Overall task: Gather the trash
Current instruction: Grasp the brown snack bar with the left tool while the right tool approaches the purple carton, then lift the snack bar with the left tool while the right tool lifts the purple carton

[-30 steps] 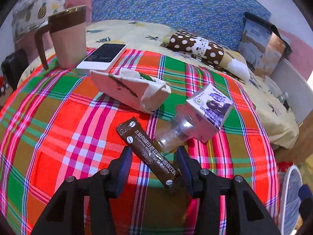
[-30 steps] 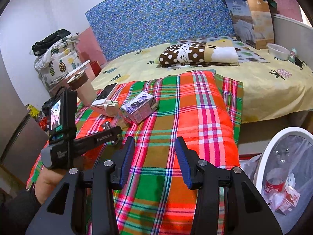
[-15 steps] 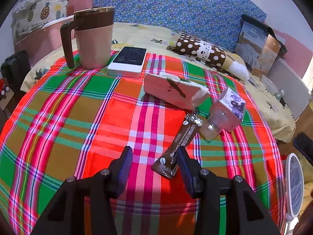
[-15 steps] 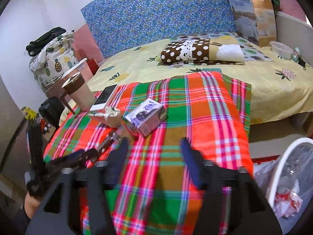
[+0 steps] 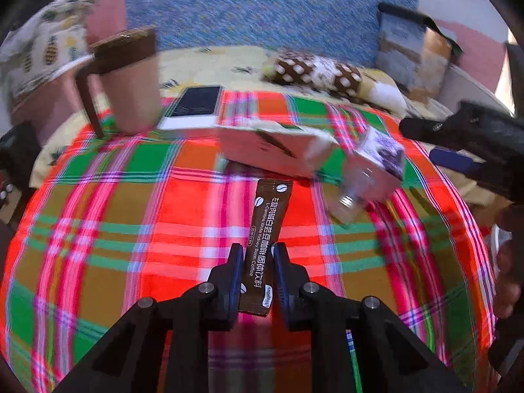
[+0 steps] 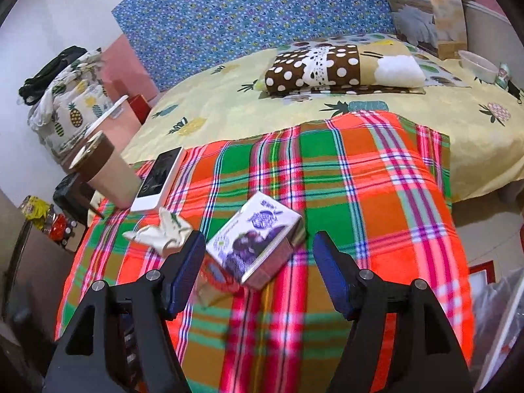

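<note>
At the back, a bed [image 6: 229, 111] under a yellow pineapple sheet, with a white bowl [image 6: 478, 65] near its far right edge, inside hidden. In front, a worktop [image 6: 376, 196] under a red, green and orange plaid cloth. Off its right edge, low down, a translucent bag [image 6: 494, 294], contents too blurred to tell. Right tool [image 6: 258, 242] spread wide above the middle of the worktop, one finger on either side of a purple-printed carton [image 6: 258, 239], pads not pressing on it. Left tool [image 5: 258, 252] near the front edge, jaws closing, narrow, with a brown coffee sachet [image 5: 267, 229] between them, pads against its two long edges, far end of the sachet pointing toward the middle. At the far left corner, a tan mug [image 6: 108, 177] upright with a brown lid on, so contents unseen. Carton on its side at mid-worktop, with a clear plastic cup [image 5: 348, 198] at its near open end; fill of the cup impossible to tell. Just left of the carton, a crumpled white wrapper [image 6: 160, 232] with green print. Between wrapper and mug, toward the far edge, a white phone [image 6: 160, 180] lying flat, dark screen up, just beside the mug.
</note>
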The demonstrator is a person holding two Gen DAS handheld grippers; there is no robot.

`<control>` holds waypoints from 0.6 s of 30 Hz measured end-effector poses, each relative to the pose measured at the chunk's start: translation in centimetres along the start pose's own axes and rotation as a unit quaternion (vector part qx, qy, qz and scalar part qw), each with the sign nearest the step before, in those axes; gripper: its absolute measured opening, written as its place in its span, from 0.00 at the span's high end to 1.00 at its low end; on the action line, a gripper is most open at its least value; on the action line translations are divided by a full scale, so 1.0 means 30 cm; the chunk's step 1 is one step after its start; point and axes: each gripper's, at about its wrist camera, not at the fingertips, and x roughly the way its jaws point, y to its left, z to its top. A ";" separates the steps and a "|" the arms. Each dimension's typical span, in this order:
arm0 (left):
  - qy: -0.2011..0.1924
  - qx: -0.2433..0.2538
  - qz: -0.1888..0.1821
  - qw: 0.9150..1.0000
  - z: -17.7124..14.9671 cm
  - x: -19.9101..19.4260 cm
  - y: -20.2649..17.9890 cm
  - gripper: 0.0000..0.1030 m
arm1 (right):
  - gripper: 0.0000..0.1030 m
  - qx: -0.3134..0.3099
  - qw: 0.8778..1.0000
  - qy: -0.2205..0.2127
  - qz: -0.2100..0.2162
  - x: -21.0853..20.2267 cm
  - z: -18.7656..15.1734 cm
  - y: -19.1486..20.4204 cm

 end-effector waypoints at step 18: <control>0.007 -0.038 -0.024 0.999 -0.009 0.005 0.071 0.81 | 0.33 -0.022 0.996 0.029 -0.081 0.083 0.000 0.009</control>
